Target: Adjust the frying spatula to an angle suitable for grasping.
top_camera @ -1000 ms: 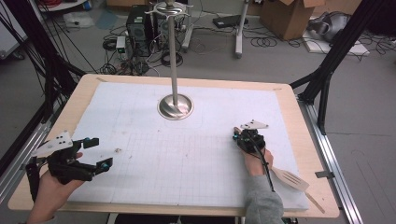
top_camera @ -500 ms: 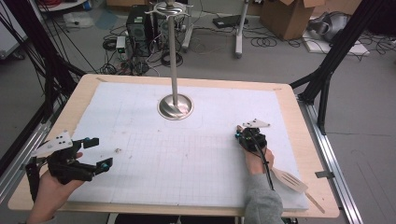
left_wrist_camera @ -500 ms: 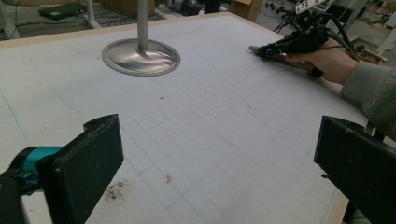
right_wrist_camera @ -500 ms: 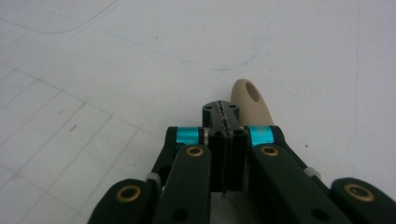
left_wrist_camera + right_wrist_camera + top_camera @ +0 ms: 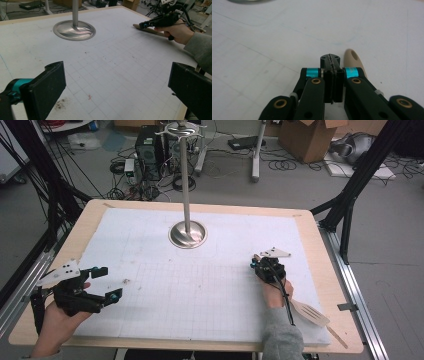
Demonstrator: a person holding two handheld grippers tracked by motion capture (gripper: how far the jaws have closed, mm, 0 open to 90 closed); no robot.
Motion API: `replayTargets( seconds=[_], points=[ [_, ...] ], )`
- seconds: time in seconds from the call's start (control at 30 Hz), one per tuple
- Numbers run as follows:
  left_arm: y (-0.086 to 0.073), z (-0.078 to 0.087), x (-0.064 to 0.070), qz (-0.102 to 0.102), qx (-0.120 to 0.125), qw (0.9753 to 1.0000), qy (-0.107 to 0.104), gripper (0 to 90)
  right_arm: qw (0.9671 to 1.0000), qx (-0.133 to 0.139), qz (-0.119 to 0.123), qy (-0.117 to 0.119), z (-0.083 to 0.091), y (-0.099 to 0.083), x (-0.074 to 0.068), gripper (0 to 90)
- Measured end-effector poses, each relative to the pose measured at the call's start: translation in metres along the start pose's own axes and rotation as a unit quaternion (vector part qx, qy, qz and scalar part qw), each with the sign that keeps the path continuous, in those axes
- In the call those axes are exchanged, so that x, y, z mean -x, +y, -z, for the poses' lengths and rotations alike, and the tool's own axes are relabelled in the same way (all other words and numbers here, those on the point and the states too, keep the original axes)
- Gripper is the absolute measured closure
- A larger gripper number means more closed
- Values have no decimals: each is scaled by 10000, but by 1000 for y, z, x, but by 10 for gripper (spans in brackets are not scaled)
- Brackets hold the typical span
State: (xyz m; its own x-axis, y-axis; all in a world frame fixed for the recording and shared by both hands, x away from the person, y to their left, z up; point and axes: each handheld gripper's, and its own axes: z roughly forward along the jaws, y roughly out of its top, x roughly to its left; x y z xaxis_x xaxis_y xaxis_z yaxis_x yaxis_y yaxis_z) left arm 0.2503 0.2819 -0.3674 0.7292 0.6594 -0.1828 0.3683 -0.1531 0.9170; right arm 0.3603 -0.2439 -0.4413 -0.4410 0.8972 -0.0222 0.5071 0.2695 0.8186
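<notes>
A wooden slotted spatula (image 5: pixel 311 313) lies at the right of the white gridded mat, its handle running under the person's right hand. My right gripper (image 5: pixel 256 265) rests low over that handle with its jaws shut on each other. In the right gripper view the handle's holed end (image 5: pixel 352 58) lies on the mat just right of the right gripper (image 5: pixel 332 60), outside the jaws. My left gripper (image 5: pixel 109 282) is held at the mat's left edge, jaws wide apart and empty. The left gripper view shows my left gripper (image 5: pixel 117 75) facing the right gripper (image 5: pixel 143 25) across the mat.
A metal stand with a round base (image 5: pixel 187 234) and a tall pole (image 5: pixel 184 175) sits at the mat's far centre. The wooden table edge (image 5: pixel 340 270) frames the mat. Cables, a computer case and boxes lie on the floor beyond.
</notes>
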Motion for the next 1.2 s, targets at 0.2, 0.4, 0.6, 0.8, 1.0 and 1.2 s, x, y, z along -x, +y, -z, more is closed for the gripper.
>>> replayTargets(
  seconds=[0.2,0.4,0.6,0.8,1.0,1.2],
  points=[
    [4,-8,1,-35,1,9999,-104,18,9983,477,53,322,34,12,-9,900],
    [8,-18,0,-76,-23,9997,-223,18,9932,976,-156,610,80,19,0,900],
    [12,-31,1,-113,-62,9993,-359,18,9910,1085,-384,682,114,13,22,900],
    [14,-41,2,-136,-127,9988,-451,18,9910,987,-307,849,136,5,45,900],
    [12,-46,3,-130,-187,9986,-477,18,9931,796,-206,831,138,-11,64,900],
    [11,-45,3,-110,-170,9987,-468,18,9945,641,-118,826,126,-20,67,900]
  ],
)
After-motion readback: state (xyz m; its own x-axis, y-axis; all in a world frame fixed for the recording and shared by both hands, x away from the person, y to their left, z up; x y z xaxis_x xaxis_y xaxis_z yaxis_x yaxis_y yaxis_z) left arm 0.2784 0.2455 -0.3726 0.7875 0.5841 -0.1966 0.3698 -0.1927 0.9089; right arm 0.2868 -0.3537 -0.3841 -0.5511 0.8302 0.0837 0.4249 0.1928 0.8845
